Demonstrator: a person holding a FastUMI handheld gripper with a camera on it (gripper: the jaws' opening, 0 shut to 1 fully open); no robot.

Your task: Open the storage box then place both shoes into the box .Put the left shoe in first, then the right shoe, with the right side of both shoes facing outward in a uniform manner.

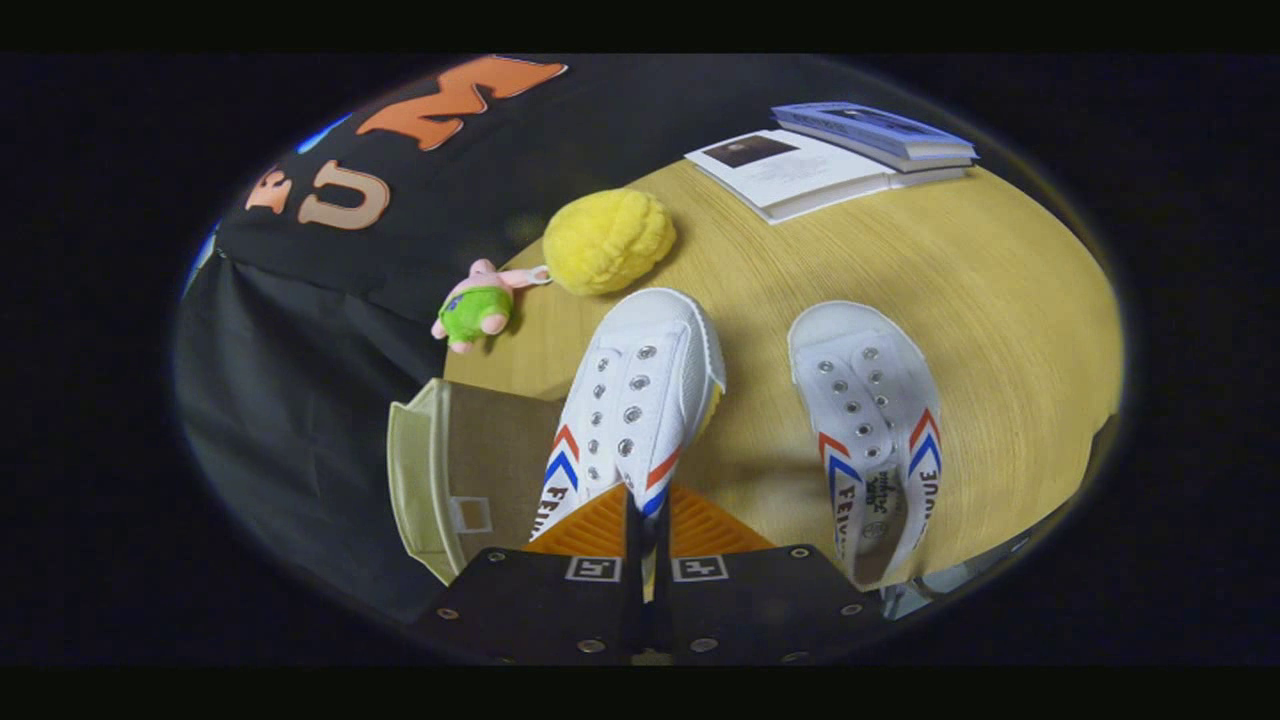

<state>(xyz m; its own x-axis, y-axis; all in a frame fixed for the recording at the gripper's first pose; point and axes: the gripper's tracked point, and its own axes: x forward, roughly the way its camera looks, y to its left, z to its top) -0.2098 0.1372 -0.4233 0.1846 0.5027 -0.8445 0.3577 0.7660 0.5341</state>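
Gripper (648, 525) is clamped tight on the side wall of a white canvas shoe (635, 400) with red and blue chevrons, lifted beside the open beige storage box (440, 480). Second shoe (875, 430) lies on the wood-grain table (1000, 300); its lettering's too warped to read.

Your gripper camera rides close above the gripper (645, 520), looking steeply down along its fingers at the wooden table (1000, 290), the booth's black cloth wall at the far side.
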